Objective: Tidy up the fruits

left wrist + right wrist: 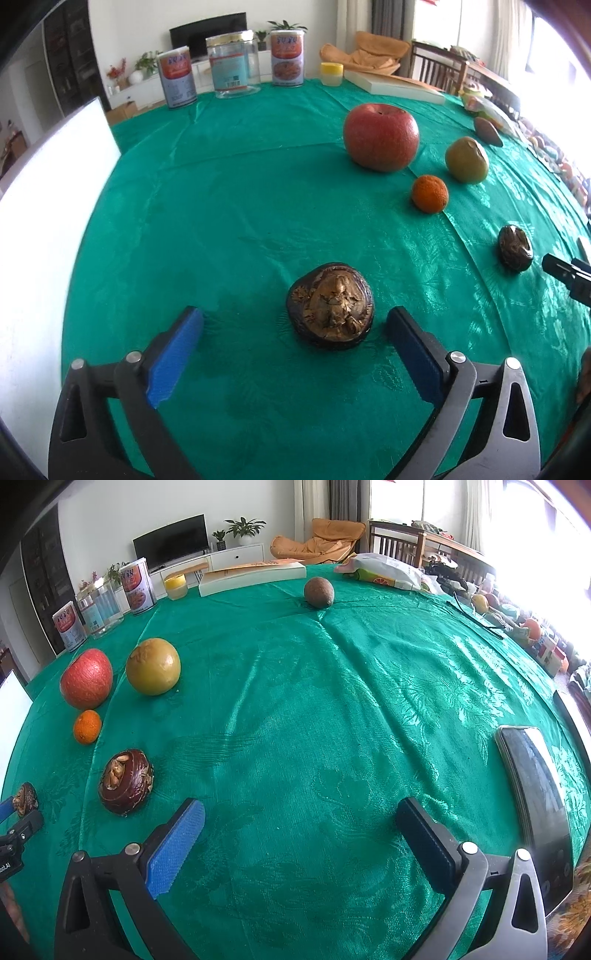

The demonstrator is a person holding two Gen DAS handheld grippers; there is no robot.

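On the green tablecloth (229, 206) lie a red apple (381, 137), a yellow-green pear (466, 159), a small orange (429, 193), a brown kiwi (487, 131) and two dark water chestnuts. My left gripper (295, 328) is open, with one chestnut (330, 305) resting on the cloth just ahead of its blue pads. My right gripper (301, 816) is open and empty above bare cloth (314, 709); the other chestnut (125, 782) lies to its left. The right wrist view also shows the apple (86, 678), pear (153, 666), orange (87, 726) and far kiwi (319, 592).
Two cans (176, 76), a glass jar (233, 65), a yellow-lidded tub (331, 74) and a flat white box (391, 87) line the far edge. A white board (48, 206) stands at left. A phone (535, 805) lies at right; a snack bag (384, 571) sits far right.
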